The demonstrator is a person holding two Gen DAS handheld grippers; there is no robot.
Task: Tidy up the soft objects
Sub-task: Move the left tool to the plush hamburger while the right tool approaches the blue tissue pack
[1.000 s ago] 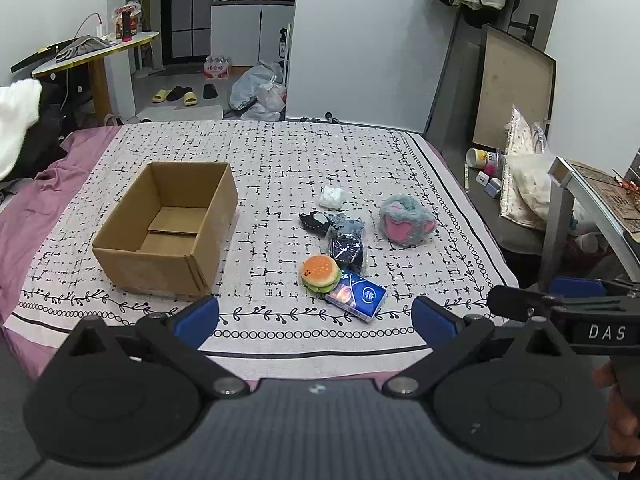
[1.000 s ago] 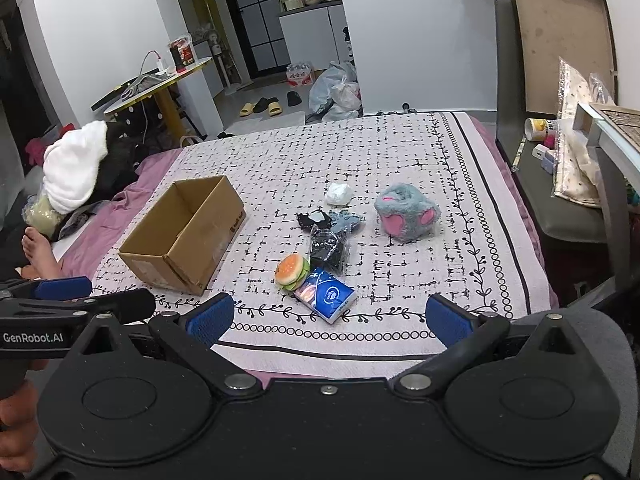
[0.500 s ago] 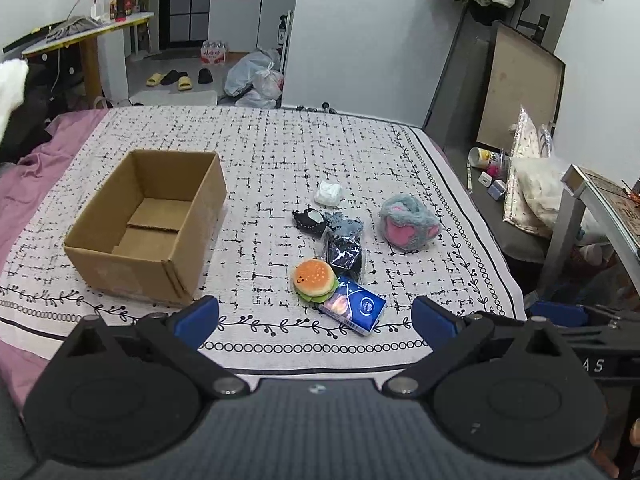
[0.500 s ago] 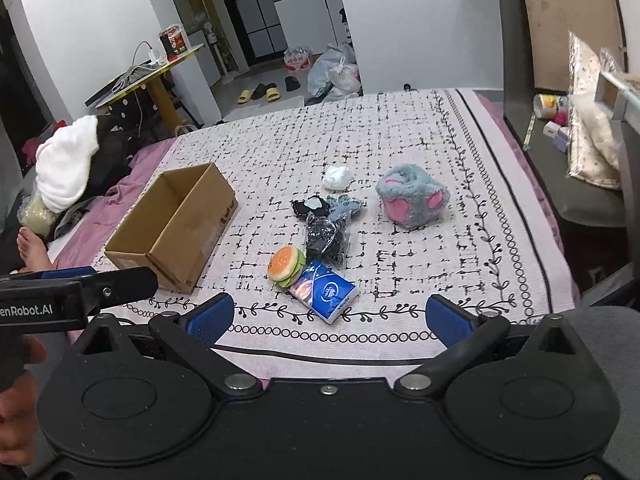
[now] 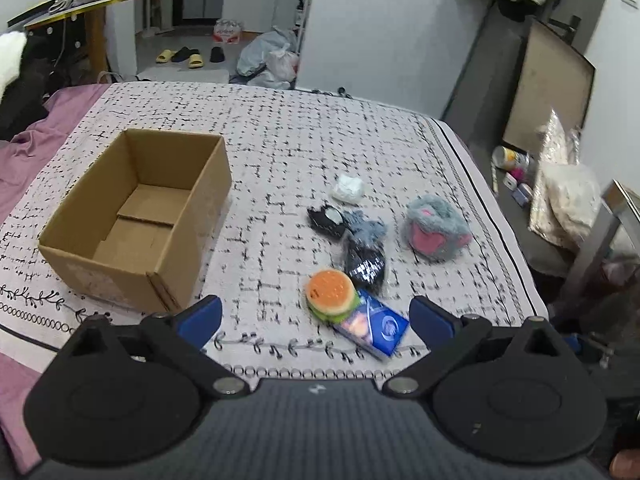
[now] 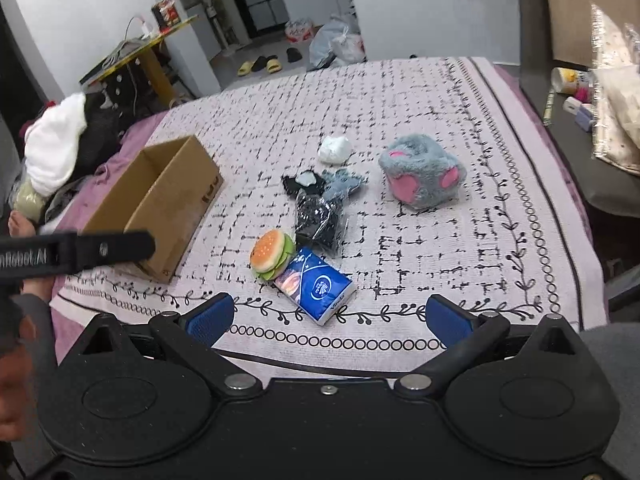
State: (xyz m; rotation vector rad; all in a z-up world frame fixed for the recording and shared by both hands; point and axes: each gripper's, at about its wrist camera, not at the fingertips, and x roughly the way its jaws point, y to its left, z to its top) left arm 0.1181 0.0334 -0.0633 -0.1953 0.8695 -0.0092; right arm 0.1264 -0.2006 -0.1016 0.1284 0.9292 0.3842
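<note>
Approach step: both grippers, left gripper (image 5: 314, 318) and right gripper (image 6: 326, 318), gape wide and empty (nothing boxed). Burger plush (image 5: 331, 296) lies lower centre; next, close on it toward the cardboard box (image 5: 136, 216).

Lettering in white on the black body of the left gripper (image 6: 76, 254) at the left edge of the right wrist view: "nRobot.AI", the start cut off by the frame. On the near blue tissue pack (image 6: 316, 285) there's a round white logo and a short word along its near edge, too small to read. The cardboard box (image 6: 160, 204) on the left carries a small dark print on its end wall, unreadable. In the left wrist view, blur hides the pack's print.
</note>
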